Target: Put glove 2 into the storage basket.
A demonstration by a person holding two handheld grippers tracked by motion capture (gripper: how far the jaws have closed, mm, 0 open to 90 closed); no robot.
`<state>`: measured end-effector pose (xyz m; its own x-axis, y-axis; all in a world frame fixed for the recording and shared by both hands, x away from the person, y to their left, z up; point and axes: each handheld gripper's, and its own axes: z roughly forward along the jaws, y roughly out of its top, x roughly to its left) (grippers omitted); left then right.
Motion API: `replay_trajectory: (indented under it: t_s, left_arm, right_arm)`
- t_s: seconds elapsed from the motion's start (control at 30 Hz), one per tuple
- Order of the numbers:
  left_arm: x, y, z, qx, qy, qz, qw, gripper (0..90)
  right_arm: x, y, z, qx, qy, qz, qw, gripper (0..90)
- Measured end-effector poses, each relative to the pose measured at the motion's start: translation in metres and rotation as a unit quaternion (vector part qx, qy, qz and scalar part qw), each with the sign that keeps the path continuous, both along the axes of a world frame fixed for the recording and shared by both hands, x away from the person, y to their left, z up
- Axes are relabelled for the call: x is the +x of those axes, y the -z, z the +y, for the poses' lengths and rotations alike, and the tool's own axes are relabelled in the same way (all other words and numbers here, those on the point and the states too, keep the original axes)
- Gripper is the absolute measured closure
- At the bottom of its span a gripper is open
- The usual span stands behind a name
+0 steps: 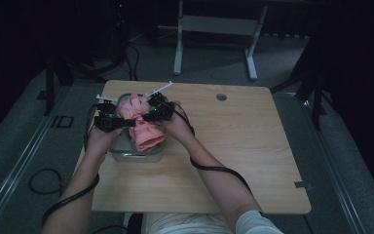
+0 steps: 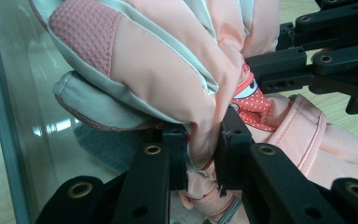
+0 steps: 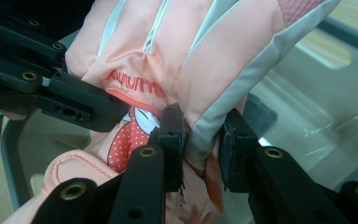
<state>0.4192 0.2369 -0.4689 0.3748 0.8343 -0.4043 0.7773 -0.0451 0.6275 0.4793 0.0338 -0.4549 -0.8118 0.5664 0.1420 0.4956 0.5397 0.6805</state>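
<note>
From the high view, a light wooden table (image 1: 233,156) with rounded corners stands on grey carpet in a dim room, with a white frame (image 1: 214,29) behind it and dark stands at both sides. The right half of the table lies bare up to a small round hole (image 1: 221,97) near the far edge. A clear box (image 1: 126,151) sits close to the left edge, leaving little room on that side. Over the box, a pink glove (image 1: 143,129) hangs between the left claw (image 1: 125,122) and the right claw (image 1: 148,117), the person's forearms coming up from the near edge with cables trailing along them. In the left gripper view, the left claw (image 2: 204,149) pinches a fold of the glove (image 2: 168,70) near the wrist; the glove is salmon pink with pale grey strips, a waffle-textured pink patch on a fingertip and a red dotted patch at the middle. The clear wall of the box (image 2: 9,121) stands just beside it on the left, and the other claw grips the glove from the right. In the right gripper view, the right claw (image 3: 203,140) pinches a grey-edged fold of the glove (image 3: 177,46) just under red stitched lettering, with the box (image 3: 317,126) below and the left claw clamped on the glove at the left.
</note>
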Motion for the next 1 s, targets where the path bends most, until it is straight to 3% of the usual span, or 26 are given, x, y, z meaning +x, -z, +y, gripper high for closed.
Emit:
replay_trajectory:
  t_s: [0.2,0.47,0.67,0.83,1.0]
  left_arm:
    - [0.002,0.010,0.005,-0.004,-0.007,0.012,0.9999,76.1]
    - [0.008,0.019,0.003,0.030,-0.030,0.028,0.9987,71.4]
    - [0.010,0.022,0.004,0.039,-0.038,0.032,0.9980,67.3]
    - [0.012,0.020,0.001,0.067,-0.042,0.030,0.9964,60.5]
    - [0.015,0.020,0.001,0.075,-0.049,0.034,0.9954,55.6]
  right_arm:
    - [0.001,0.010,0.006,-0.006,0.001,0.011,0.9999,72.8]
    - [0.011,0.024,0.015,-0.007,0.015,0.039,0.9991,70.6]
    - [0.016,0.028,0.018,-0.007,0.018,0.047,0.9987,69.0]
    - [0.020,0.031,0.019,-0.008,0.019,0.052,0.9984,65.9]
    - [0.025,0.032,0.020,-0.016,0.022,0.052,0.9983,63.2]
